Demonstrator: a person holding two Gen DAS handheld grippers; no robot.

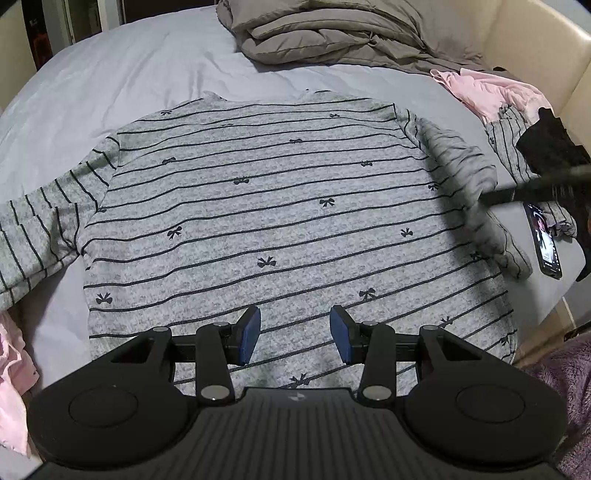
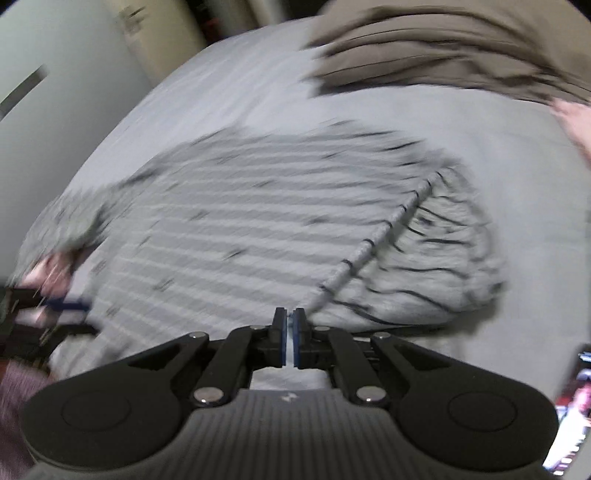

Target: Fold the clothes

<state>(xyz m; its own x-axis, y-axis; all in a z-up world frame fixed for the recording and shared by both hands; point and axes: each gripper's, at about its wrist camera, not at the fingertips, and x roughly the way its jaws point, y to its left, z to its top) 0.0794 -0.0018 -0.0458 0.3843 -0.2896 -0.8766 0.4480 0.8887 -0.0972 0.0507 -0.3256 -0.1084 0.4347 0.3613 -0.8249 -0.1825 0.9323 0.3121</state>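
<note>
A grey long-sleeved top [image 1: 280, 206] with dark stripes and small bows lies flat on the bed, neck away from me. My left gripper [image 1: 294, 332] is open and empty, hovering over the hem. The top's right sleeve [image 1: 476, 199] is lifted and bunched at the right side. My right gripper [image 2: 289, 332] is shut on a thin edge of that sleeve [image 2: 424, 254]; the view is blurred by motion. The right gripper also shows as a dark blur in the left wrist view [image 1: 535, 188].
A lavender bed sheet [image 1: 129, 81] covers the bed. A grey duvet [image 1: 332, 29] is heaped at the far side. Pink and dark clothes [image 1: 509, 107] lie at the right by a phone [image 1: 545, 236]. More pink cloth [image 1: 11, 376] lies at the left.
</note>
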